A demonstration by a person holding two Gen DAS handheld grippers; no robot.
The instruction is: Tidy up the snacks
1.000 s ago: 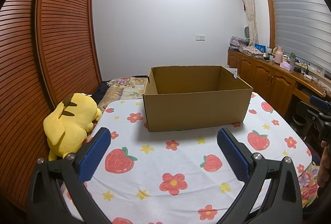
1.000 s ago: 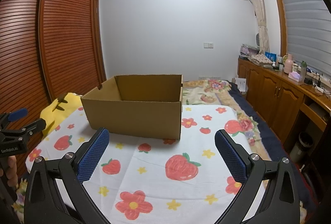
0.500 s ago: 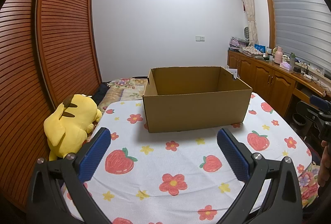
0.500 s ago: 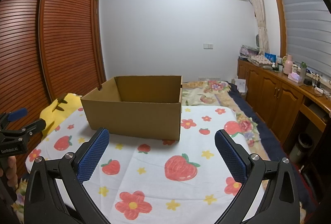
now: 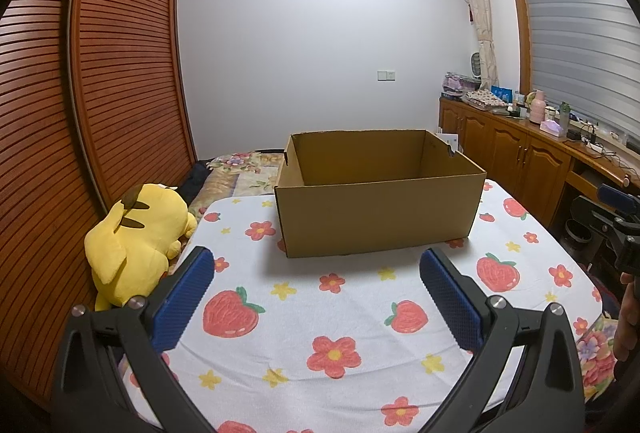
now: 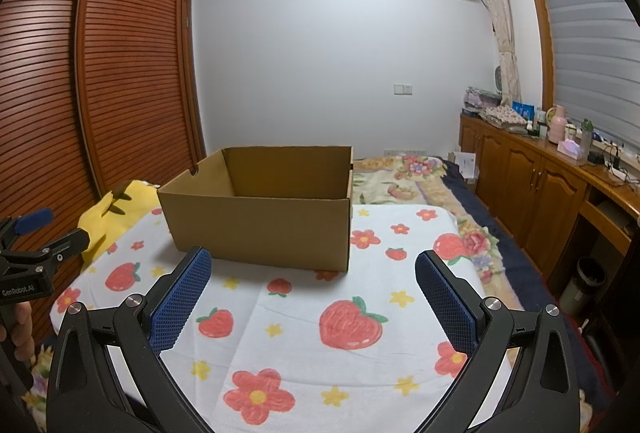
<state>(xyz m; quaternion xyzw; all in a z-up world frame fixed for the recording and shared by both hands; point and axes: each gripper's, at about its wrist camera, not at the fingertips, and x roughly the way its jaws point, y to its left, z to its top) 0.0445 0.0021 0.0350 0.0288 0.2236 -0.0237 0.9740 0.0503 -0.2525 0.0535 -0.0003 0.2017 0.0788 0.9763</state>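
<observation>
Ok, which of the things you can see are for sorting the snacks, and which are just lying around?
For the job:
cardboard box, open-topped
left gripper, open
right gripper, open
No snacks in view.

Just lying about:
yellow plush toy
strawberry cloth
bottles on sideboard

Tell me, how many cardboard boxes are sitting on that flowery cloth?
1. A single open cardboard box stands on the strawberry-and-flower tablecloth, toward its far end, ahead of both open tongs. Its floor is hidden from here, so anything lying inside cannot be seen.
</observation>
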